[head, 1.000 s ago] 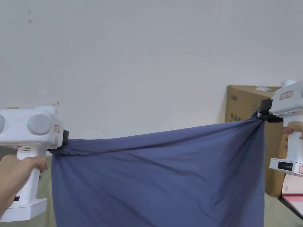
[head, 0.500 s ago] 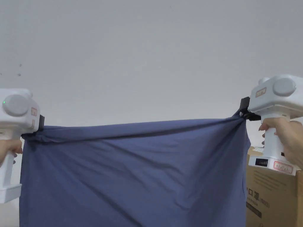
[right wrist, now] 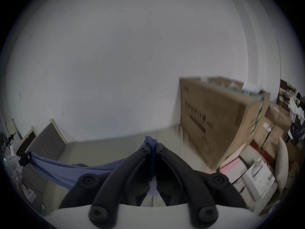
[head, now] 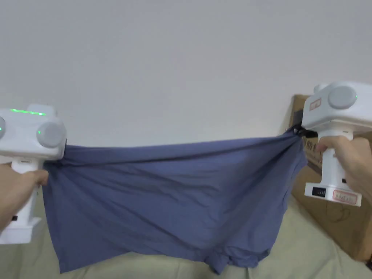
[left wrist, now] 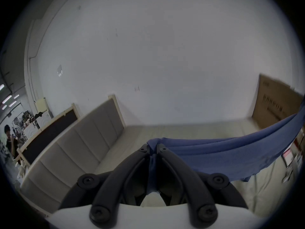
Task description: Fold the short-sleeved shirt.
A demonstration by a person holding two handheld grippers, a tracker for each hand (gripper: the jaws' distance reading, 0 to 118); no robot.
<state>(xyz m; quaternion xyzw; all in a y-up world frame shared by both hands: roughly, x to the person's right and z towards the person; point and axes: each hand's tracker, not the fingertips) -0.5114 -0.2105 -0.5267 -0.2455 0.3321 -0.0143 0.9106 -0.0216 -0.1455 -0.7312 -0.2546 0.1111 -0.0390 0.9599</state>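
Head view: one blue shirt (head: 167,196), stretched in the air between my two grippers. My left gripper (head: 62,162) holds one top corner, my right gripper (head: 300,131) the other. The top edge runs taut from jaw to jaw; the cloth hangs below them, and its lowest bunched part seems to reach the beige surface (head: 312,250). One cardboard box (head: 327,218) stands behind my right gripper.

Left gripper view: my left gripper (left wrist: 152,147) has its two jaws pressed together on a bunch of shirt (left wrist: 222,155) cloth. The fabric leads off to the right of the jaws. One person (left wrist: 9,140) stands far off to the left.

Right gripper view: my right gripper (right wrist: 152,145) has both jaws pinching the shirt (right wrist: 69,169), a tuft poking out past the tips. The cloth runs left to my other gripper. Right of the jaws: one large box (right wrist: 214,125), with several smaller ones behind it.
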